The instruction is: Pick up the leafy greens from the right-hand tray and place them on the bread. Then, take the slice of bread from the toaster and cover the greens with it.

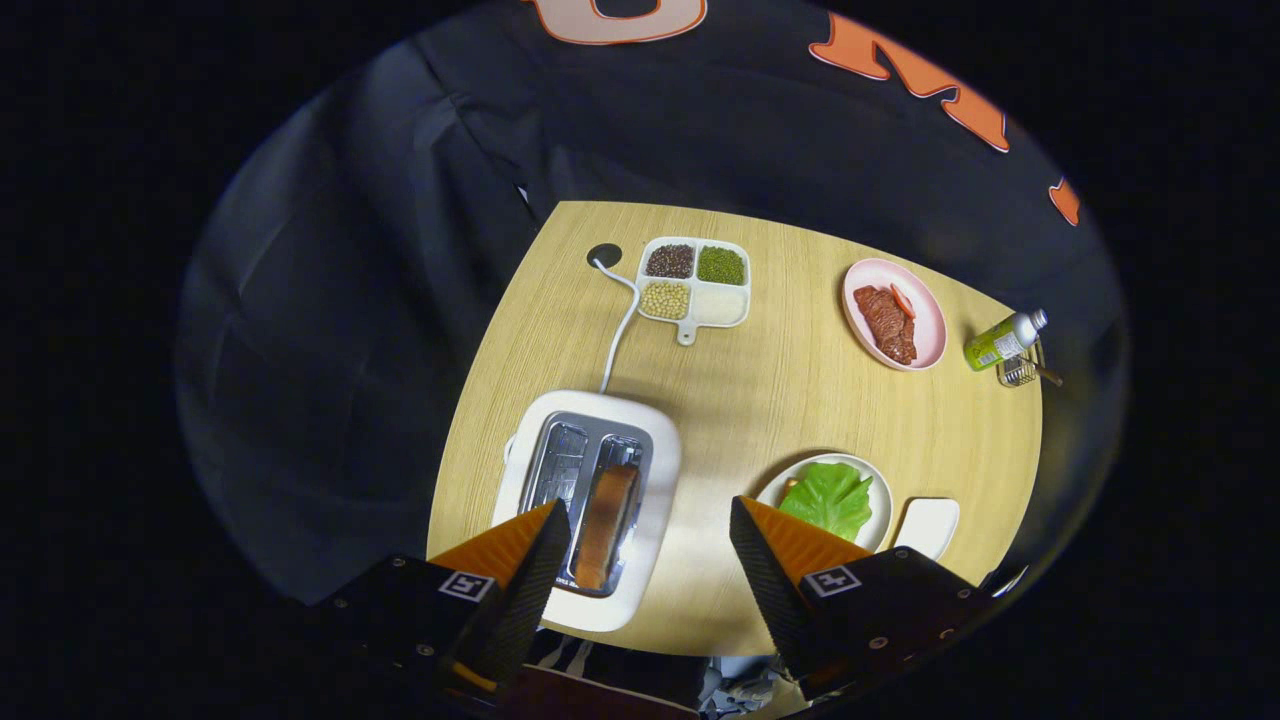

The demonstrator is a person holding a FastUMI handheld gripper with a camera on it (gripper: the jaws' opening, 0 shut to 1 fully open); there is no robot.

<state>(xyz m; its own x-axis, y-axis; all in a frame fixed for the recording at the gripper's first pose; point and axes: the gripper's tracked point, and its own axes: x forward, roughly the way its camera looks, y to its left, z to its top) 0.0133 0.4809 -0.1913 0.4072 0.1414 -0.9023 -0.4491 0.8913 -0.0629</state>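
Observation:
High above the wooden table [760, 400], my gripper [650, 535] is open with nothing between its fingers. A white toaster [660, 440] sits below the left finger, and a browned slice of bread [608, 525] stands in its right slot. Just ahead of the right finger a round plate [882, 500] holds the leafy greens [830, 498], which lie over a slice of bread whose edge [789, 487] peeks out on the left. A small white tray [928, 526] lies right of that plate with nothing on it.
A white four-part dish [697, 282] of beans and grains sits at the far side, near the toaster's cable [625, 320]. A pink plate [894, 314] with meat and a green bottle [1003, 340] in a wire holder stand far right.

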